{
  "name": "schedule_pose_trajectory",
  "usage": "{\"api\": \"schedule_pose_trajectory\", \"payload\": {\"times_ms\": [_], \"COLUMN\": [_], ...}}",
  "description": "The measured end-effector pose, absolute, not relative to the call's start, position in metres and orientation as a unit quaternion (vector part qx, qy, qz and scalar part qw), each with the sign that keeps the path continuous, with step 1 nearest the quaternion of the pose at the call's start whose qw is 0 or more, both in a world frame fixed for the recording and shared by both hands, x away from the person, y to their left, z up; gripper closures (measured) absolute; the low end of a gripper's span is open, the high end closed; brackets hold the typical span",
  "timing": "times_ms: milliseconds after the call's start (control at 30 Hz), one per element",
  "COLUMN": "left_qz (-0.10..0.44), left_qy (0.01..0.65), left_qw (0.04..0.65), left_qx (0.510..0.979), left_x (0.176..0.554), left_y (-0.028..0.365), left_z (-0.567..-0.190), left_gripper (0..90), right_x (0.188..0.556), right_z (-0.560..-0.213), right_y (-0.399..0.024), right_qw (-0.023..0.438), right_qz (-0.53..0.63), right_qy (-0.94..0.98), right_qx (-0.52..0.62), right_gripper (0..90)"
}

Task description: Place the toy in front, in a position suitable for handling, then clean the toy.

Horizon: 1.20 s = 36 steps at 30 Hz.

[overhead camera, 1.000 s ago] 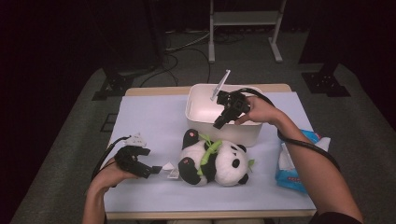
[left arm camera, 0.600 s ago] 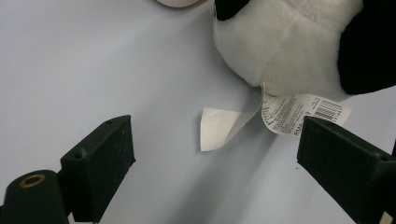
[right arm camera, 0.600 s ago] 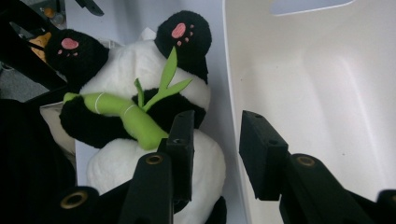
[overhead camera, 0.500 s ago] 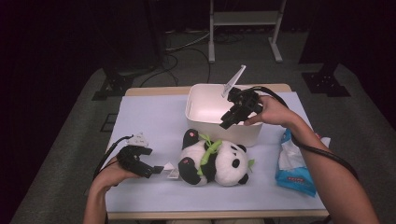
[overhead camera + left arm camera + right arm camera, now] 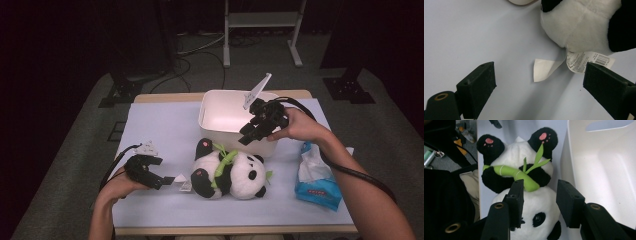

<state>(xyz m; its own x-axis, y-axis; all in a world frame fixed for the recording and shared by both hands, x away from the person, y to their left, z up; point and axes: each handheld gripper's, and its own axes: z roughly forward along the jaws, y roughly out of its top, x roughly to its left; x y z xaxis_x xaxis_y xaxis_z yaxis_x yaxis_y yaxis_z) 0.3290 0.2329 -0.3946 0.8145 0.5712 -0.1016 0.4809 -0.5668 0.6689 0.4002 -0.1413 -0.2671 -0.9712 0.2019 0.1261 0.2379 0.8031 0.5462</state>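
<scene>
Basically, high view: plush panda (image 5: 231, 170) lies on its back at lower centre of the table (image 5: 165, 125), just below the white bin (image 5: 225, 117). Left gripper (image 5: 167, 180) sits lower left, low over the table, jaws spread wide with nothing between them, tips near the panda's sewn-in tag (image 5: 184, 183). Right gripper (image 5: 245, 136) hovers right of centre over the bin's front rim; its jaws have just been opening, now about half apart, nothing clamped. Blue tissue pack (image 5: 316, 175) at lower right, its red label too small to read.

Left gripper view gives what the high view can't: the tag (image 5: 587, 61) up close with a barcode and fine print, unreadable, plus a blank folded flap (image 5: 544, 68).

Right gripper view looks down past the jaws at the panda's green bamboo stalk (image 5: 520, 176), pink paw pads (image 5: 544, 136) and the bin's wall (image 5: 604, 175) at right.
</scene>
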Motion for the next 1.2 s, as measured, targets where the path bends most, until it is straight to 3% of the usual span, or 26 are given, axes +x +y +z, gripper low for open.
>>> {"api": "schedule_pose_trajectory", "payload": {"times_ms": [600, 1200], "left_qz": [0.059, 0.058], "left_qy": [0.293, 0.293], "left_qw": [0.356, 0.356], "left_qx": [0.885, 0.885], "left_x": [0.328, 0.328], "left_y": [0.230, 0.229], "left_z": [-0.395, -0.395], "left_gripper": [10.0, 10.0], "right_x": [0.376, 0.379], "right_z": [-0.290, -0.311], "right_y": [-0.132, -0.099], "right_qw": [0.055, 0.039], "right_qz": [-0.277, -0.254], "right_qy": [-0.954, -0.962], "right_qx": [-0.103, -0.090], "right_gripper": [49.0, 44.0]}}
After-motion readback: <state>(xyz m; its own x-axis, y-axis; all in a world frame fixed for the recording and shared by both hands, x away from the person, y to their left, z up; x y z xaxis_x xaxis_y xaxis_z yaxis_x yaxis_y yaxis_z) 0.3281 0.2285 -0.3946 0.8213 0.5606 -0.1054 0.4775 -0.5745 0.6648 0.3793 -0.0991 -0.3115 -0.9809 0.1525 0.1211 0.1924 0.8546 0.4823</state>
